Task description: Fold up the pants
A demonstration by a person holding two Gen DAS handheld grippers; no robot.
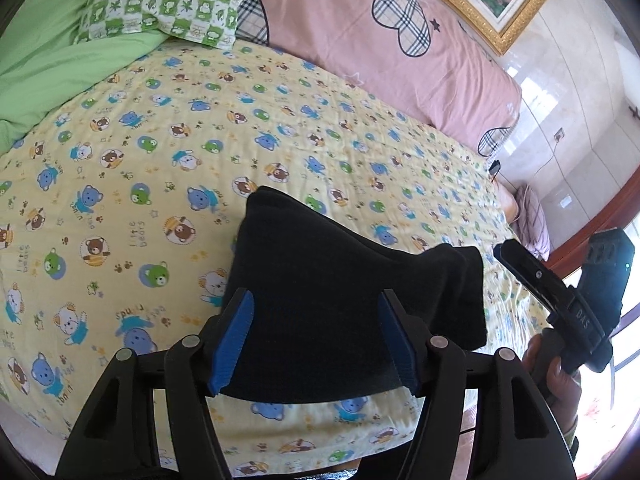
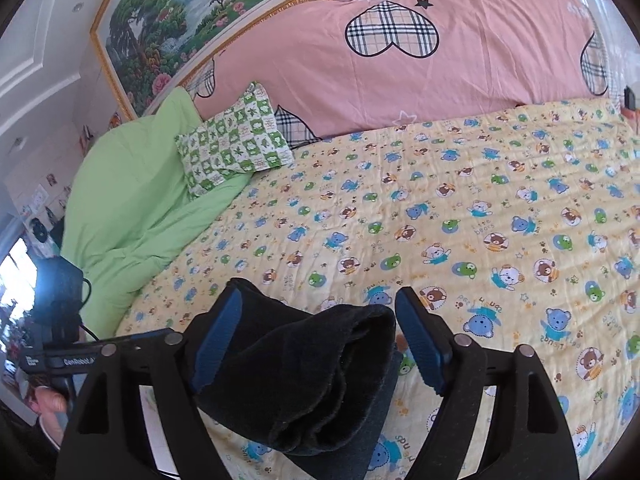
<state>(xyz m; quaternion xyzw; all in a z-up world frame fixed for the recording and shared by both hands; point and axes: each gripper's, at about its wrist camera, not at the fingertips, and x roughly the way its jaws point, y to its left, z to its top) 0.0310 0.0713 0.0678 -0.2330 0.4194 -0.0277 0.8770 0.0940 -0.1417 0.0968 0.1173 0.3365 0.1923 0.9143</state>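
folded black fleece pants (image 1: 352, 300) lie on the yellow bear-print quilt (image 1: 160, 160); left gripper (image 1: 316, 344) and right gripper (image 2: 320, 344) stand apart around them, unclamped. judged final step: release and withdraw toward six o'clock.

Ahead of tool: bear-print sheet (image 2: 460, 208), green checkered pillow (image 2: 236, 140) on green duvet (image 2: 132, 200), pink heart-print bolster (image 2: 400, 60), framed landscape painting (image 2: 192, 12) above.

The left black two-finger gripper with blue ribbed pads (image 1: 316, 340) points downward, its fingers (image 1: 236, 340) spread wide. The right black gripper with blue pads (image 2: 320, 340) is angled down too, its fingers (image 2: 420, 340) also apart. A hand (image 1: 554, 376) grips the right gripper's handle.
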